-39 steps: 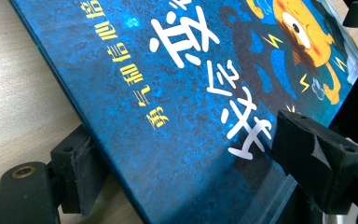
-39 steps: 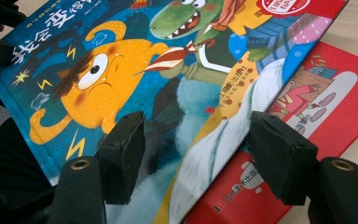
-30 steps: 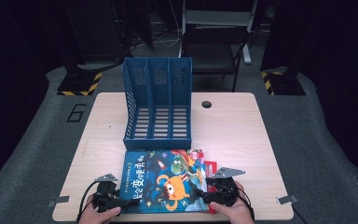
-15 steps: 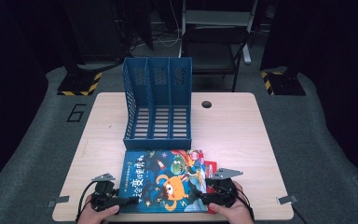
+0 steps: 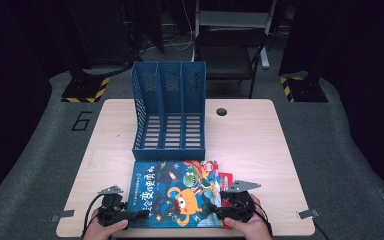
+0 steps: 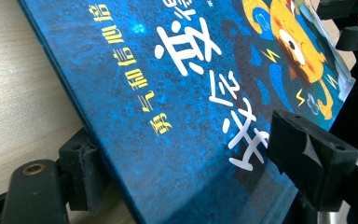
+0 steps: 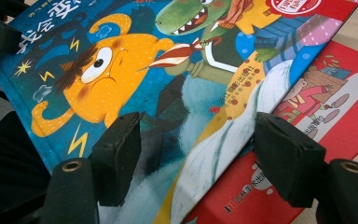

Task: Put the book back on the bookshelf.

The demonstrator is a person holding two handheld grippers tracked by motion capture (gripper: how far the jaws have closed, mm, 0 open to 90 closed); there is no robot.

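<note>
Nothing much has moved since a second ago: our two hands sit at the near edge of the pale wooden surface [image 5: 250, 135] as they did, and the big blue picture book with the orange monster on its cover [image 5: 177, 192] lies in the same spot.

We use the blue plastic file rack with three slots [image 5: 169, 112] as our landmark. The blue book lies flat just in front of the rack, on our side of it, almost touching its base. A thin red book [image 5: 226, 179] peeks out from under the blue book on the right side.

Our left tongs [image 5: 139, 216] are in front of the rack and to its left, at the blue book's near left corner. In the left gripper view the two black pads are spread apart, one by the book's edge near the wood and one over the cover, with the blue cover [image 6: 177, 93] between them. They are not pinching it.

Our right tongs [image 5: 215, 209] are in front of the rack and to its right, at the blue book's near right corner. In the right gripper view these pads are spread wide too. One pad sits over the blue book [image 7: 135, 60] and the other sits over the red book [image 7: 354, 93]. The edge where the two books meet runs between the pads. We cannot tell if the pads touch the covers.
</note>
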